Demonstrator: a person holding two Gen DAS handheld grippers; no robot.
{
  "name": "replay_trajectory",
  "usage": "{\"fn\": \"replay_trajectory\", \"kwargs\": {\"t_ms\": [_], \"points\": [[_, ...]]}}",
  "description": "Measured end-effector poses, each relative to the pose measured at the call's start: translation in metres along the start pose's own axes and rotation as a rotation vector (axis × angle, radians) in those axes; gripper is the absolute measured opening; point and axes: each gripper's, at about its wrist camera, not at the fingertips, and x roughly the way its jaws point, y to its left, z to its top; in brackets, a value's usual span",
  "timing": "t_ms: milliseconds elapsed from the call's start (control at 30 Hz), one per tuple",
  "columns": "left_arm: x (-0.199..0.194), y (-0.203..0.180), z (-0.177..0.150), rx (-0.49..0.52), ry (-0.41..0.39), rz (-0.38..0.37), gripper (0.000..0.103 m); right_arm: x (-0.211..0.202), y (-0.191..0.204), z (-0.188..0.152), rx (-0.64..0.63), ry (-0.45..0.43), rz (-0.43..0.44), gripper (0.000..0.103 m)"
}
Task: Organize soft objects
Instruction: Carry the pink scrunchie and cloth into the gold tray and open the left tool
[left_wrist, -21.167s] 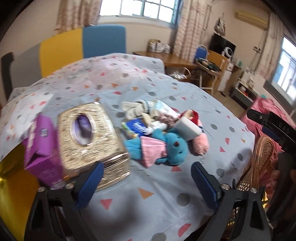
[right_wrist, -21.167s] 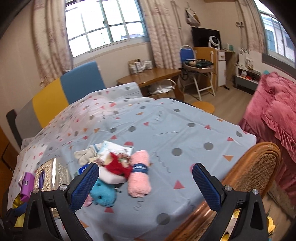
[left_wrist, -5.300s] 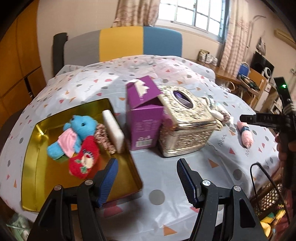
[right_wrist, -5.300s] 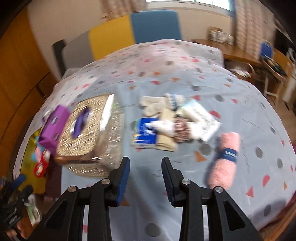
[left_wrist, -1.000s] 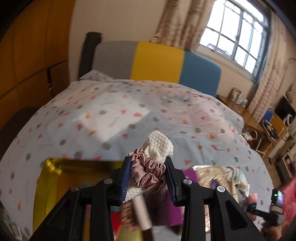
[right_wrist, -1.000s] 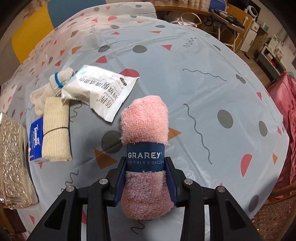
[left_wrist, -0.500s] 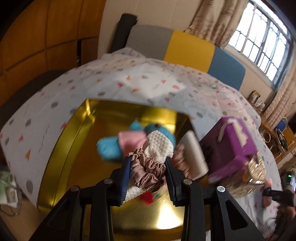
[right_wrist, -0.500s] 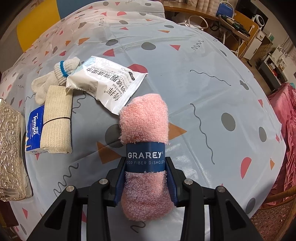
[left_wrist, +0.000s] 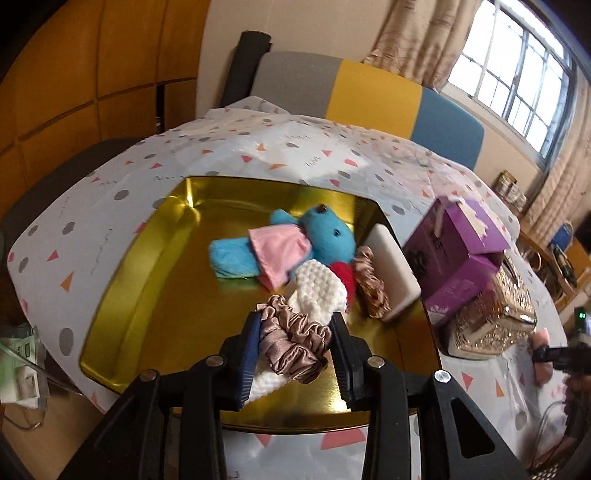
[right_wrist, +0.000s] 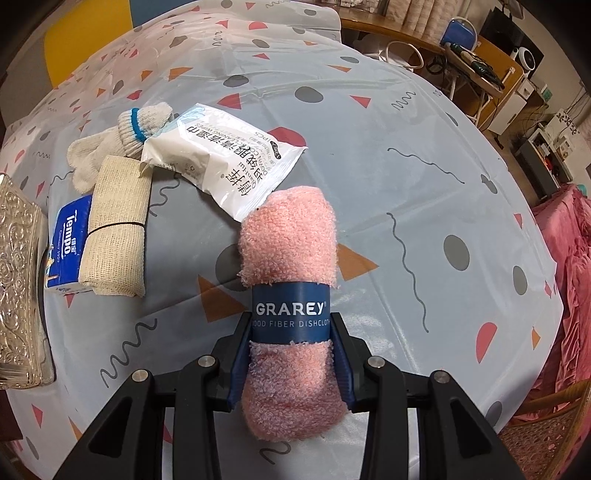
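Satin brown scrunchie (left_wrist: 295, 341) and white knitted cloth (left_wrist: 318, 291) sit clamped in the left hand-held gripper (left_wrist: 295, 354), low centre, above the gold metal tray (left_wrist: 147, 280). Right hand-held gripper (right_wrist: 291, 354) clamps the pink rolled dishcloth (right_wrist: 288, 251), lower centre, over the table (right_wrist: 424, 166).

Gold tray (left_wrist: 122, 266); blue plush toy (left_wrist: 325, 236), pink dress. Mauve scrunchie (left_wrist: 295, 339). Pink dishcloth (right_wrist: 291, 258), navy band. Tablecloth (right_wrist: 406, 147): pale blue, grey dots, orange triangles.
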Motion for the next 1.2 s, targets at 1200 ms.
{"fn": "replay_trajectory", "kwargs": {"t_ms": [1200], "points": [[-0.003,-0.035,-0.006,0.102,0.004,-0.041,0.068,-0.049,0.042,-0.017,-0.148,-0.123,0.171,0.034]]}}
